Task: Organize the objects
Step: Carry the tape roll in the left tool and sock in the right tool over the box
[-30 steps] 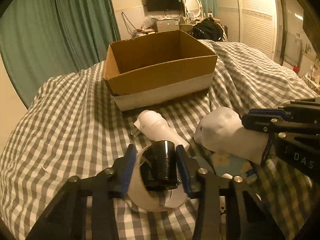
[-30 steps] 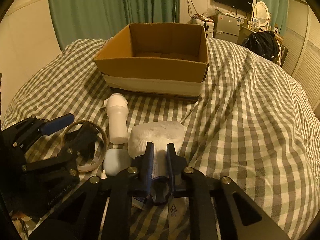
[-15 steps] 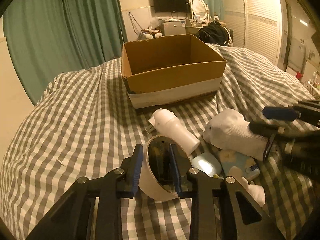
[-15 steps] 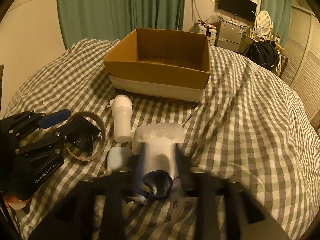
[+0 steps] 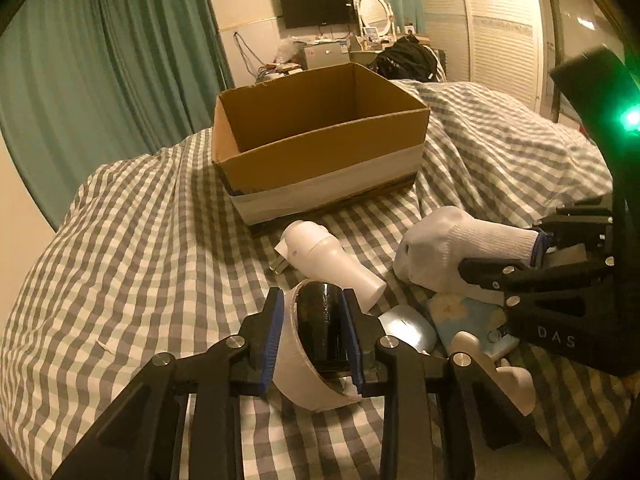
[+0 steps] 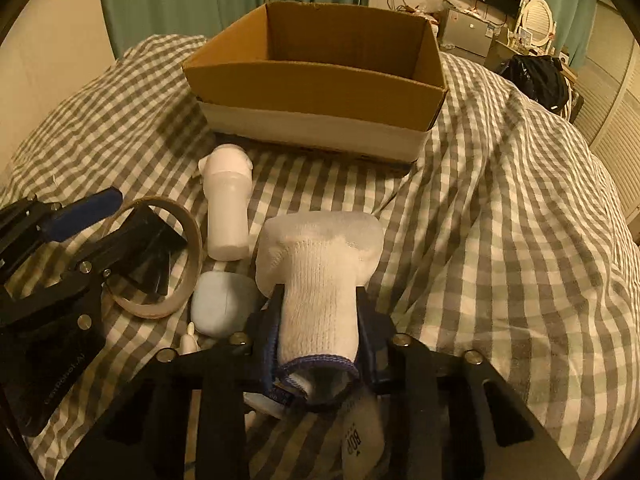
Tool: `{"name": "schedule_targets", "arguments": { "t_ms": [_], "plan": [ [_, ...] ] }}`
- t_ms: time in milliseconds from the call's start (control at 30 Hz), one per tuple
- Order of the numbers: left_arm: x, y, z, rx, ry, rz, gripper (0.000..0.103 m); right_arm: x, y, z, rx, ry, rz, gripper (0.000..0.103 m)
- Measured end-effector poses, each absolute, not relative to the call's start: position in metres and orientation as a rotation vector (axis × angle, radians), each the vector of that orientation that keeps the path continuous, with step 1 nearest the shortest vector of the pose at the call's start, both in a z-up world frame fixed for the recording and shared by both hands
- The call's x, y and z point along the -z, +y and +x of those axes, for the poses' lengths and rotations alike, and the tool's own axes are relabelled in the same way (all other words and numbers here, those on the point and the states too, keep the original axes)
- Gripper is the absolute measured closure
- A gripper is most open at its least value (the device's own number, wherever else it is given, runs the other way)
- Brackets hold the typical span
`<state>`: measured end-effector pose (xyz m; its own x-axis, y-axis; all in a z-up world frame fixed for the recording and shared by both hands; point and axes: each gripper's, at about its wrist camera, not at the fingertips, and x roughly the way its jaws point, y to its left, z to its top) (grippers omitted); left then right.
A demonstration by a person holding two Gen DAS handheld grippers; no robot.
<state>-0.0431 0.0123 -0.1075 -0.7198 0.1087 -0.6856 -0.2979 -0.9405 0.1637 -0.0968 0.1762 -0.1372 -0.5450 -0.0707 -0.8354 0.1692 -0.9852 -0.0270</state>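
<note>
My left gripper [image 5: 314, 334] is shut on the wall of a tape roll [image 5: 304, 376], held just above the checked bedspread; the roll also shows in the right wrist view [image 6: 176, 256]. My right gripper [image 6: 318, 320] is shut on the cuff of a rolled white sock [image 6: 320, 264], which also shows in the left wrist view [image 5: 448, 252]. An open cardboard box [image 5: 320, 148] stands beyond both, also in the right wrist view [image 6: 316, 80]; it looks empty.
A white bottle [image 6: 226, 208] lies between the grippers, near the box. A pale blue case [image 6: 220, 308], a flowered packet [image 5: 468, 320] and a small white item [image 5: 504, 376] lie beside the sock. The checked bedspread [image 6: 520, 220] slopes away right.
Both grippers have lifted and moved closer to the box, the left with the tape roll and the right with the sock. The bottle has not moved.
</note>
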Motion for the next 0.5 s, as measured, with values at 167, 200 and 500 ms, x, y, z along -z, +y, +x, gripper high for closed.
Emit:
{"name": "schedule_targets", "arguments": {
  "t_ms": [167,200,500],
  "plan": [
    [0.099,-0.003,-0.042,-2.705,0.279,-1.084,0.102,0.124,0.18,-0.087,2.692,0.123,1.353,0.077],
    [0.099,-0.005,-0.042,-2.702,0.271,-1.098,0.102,0.12,0.18,-0.084,2.697,0.117,1.338,0.077],
    [0.1,-0.013,-0.03,-2.694,0.283,-1.129,0.066,0.106,0.182,-0.072,2.722,0.09,1.283,0.077]
  ]
}}
